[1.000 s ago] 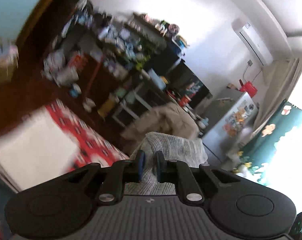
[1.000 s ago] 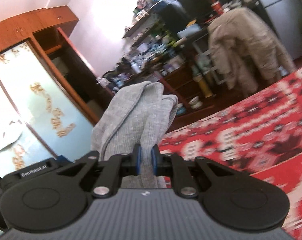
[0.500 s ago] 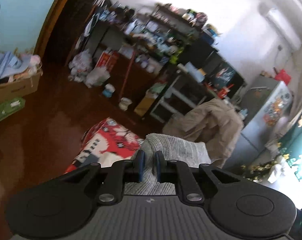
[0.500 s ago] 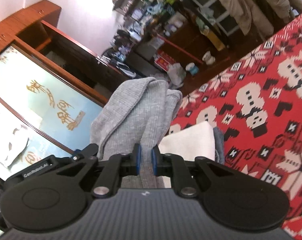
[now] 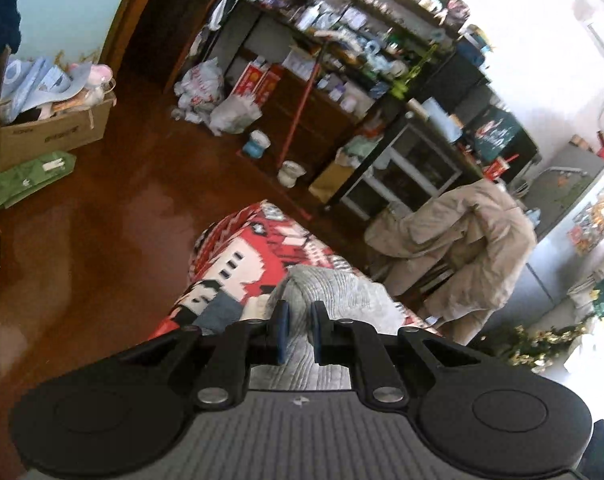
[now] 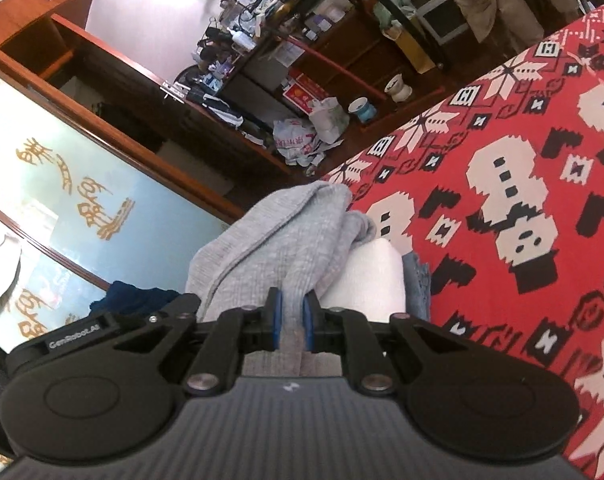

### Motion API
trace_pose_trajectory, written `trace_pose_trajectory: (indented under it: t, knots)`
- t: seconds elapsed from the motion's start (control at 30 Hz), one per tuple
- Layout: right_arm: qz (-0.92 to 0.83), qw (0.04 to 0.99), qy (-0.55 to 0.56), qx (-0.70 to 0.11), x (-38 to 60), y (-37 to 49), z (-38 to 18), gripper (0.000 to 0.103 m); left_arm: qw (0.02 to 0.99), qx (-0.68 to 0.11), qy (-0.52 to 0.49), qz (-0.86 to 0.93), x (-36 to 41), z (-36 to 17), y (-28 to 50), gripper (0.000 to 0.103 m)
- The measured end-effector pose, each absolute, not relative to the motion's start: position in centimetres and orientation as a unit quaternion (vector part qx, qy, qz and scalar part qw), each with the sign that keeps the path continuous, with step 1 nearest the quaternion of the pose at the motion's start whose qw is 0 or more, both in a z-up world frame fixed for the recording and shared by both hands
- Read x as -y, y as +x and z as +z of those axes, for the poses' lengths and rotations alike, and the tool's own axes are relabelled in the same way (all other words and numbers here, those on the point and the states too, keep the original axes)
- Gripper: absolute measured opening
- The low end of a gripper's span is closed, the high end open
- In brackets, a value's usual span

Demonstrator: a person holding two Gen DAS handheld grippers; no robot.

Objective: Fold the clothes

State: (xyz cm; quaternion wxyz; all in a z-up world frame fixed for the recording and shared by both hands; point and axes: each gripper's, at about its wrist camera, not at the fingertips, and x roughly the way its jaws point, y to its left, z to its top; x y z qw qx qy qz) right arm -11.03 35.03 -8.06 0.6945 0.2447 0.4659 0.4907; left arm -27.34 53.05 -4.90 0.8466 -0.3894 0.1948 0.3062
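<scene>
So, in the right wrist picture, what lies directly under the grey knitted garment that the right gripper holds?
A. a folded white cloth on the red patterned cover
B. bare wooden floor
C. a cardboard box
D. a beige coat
A: the grey knitted garment, pinched in the right gripper, hangs over a folded white cloth that rests on the red patterned cover.

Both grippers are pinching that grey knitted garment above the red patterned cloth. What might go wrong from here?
The grey knitted garment hangs bunched from the right gripper, so it may land creased. It hangs near the red patterned cloth's edge and might slide toward the floor. The left gripper holds only a narrow fold, which may slip.
</scene>
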Motion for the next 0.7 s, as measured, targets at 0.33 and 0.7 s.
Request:
trace_pose_trajectory:
  t: [0.33,0.7]
  knots:
    - [0.48,0.669,0.29,-0.489,-34.7,-6.4,-10.1,0.057,0.843,-0.2,-0.413,0.281,-53.8,-5.3,-29.0,0.029]
    - [0.505,0.598,0.295,-0.549,-40.7,1.5,-14.1,0.083,0.845,-0.194,-0.418,0.272,-51.9,-4.9,-30.9,0.031]
